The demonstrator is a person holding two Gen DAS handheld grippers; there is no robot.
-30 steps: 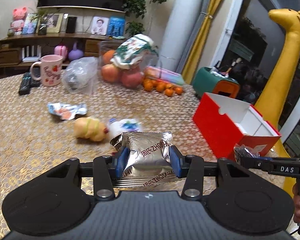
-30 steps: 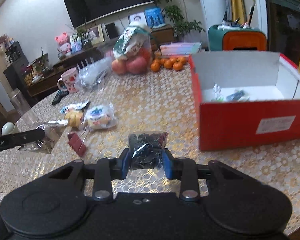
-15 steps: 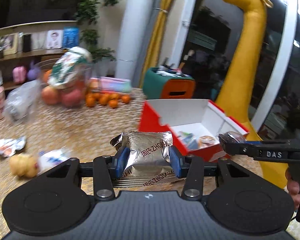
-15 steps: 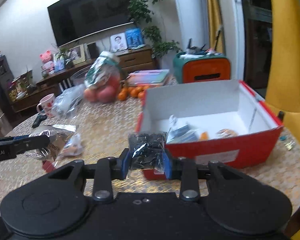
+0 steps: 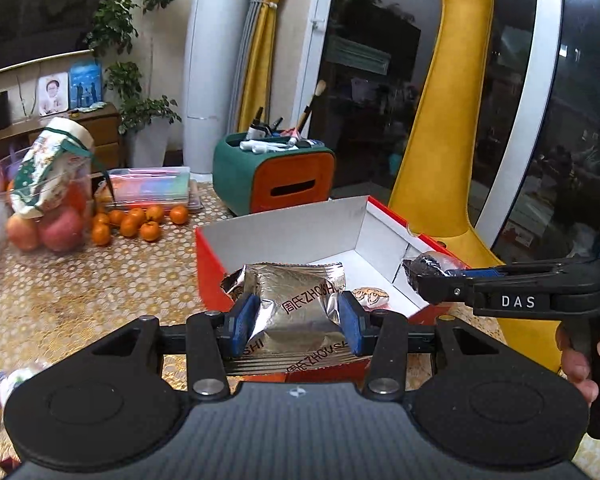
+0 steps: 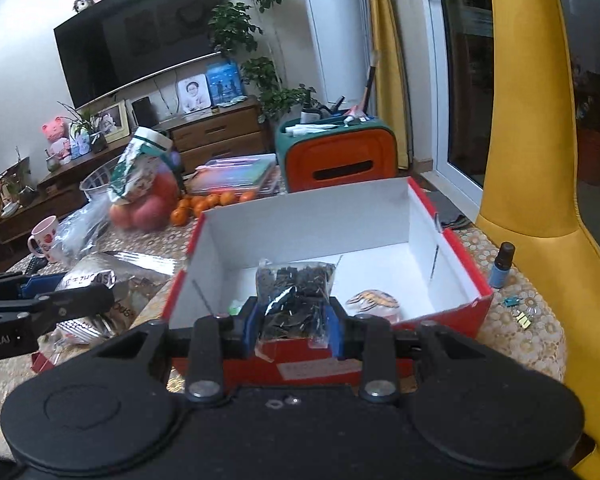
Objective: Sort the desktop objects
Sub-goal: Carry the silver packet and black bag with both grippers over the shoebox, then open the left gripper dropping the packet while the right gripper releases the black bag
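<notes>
Left wrist view:
Grip: left gripper [image 5: 296,320] clenched on a silver foil snack packet with printed lettering [image 5: 296,304], held above the near wall of the red cardboard box with a white inside [image 5: 284,228].
Neighbour: right gripper [image 5: 428,276] reached in from the right over the box's rim, a hand [image 5: 580,356] on its handle.
Surroundings: small oranges [image 5: 140,220], bagged apples [image 5: 56,224], green-and-orange tissue holder [image 5: 276,176] beyond.
Hidden: box floor largely covered by the packet.

Right wrist view:
Grip: right gripper [image 6: 294,320] clamped on a clear bag of small dark pieces [image 6: 294,292], over the box [image 6: 308,216].
Surroundings: small blue bottle [image 6: 502,266], pink mug [image 6: 46,238].
Unclear: bag's contents; round patterned item [image 6: 374,302] inside the box.
</notes>
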